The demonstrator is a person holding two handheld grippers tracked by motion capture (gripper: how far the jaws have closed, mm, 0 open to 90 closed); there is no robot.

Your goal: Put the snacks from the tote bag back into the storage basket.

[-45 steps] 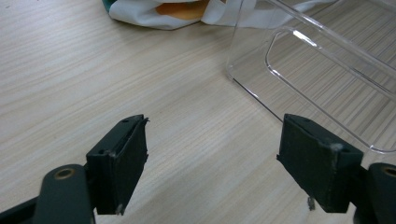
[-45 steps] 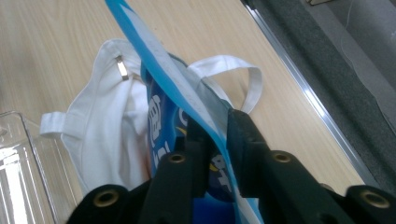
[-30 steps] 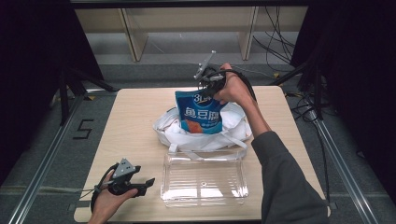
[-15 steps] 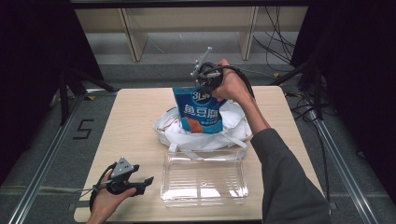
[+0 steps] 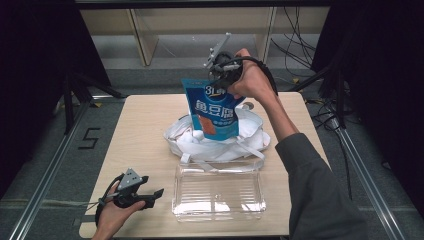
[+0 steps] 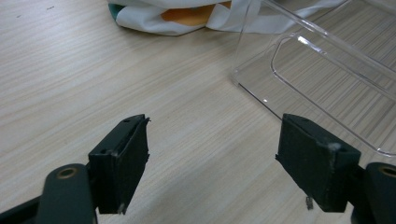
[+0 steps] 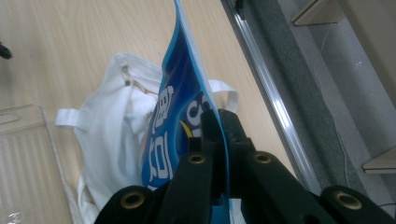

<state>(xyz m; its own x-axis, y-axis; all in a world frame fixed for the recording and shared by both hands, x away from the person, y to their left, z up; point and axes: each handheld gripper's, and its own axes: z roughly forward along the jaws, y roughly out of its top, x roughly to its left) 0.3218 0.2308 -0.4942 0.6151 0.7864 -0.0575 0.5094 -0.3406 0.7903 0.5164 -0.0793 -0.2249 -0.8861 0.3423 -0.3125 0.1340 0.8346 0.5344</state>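
The packet (image 5: 212, 107) hangs from the right gripper (image 5: 222, 75) fingers, over the cloth bag (image 5: 220, 142); the clear tray (image 5: 218, 192) lies beside the left gripper (image 5: 150, 196) fingers, apart

the blue pouch (image 5: 212, 111) carries white print: "3l" at its top and three large chinese characters below it, which read "鱼豆腐". in the right gripper view the same print shows from the side and cannot be read. a black "5" (image 5: 89, 138) is marked on the floor left of the table.
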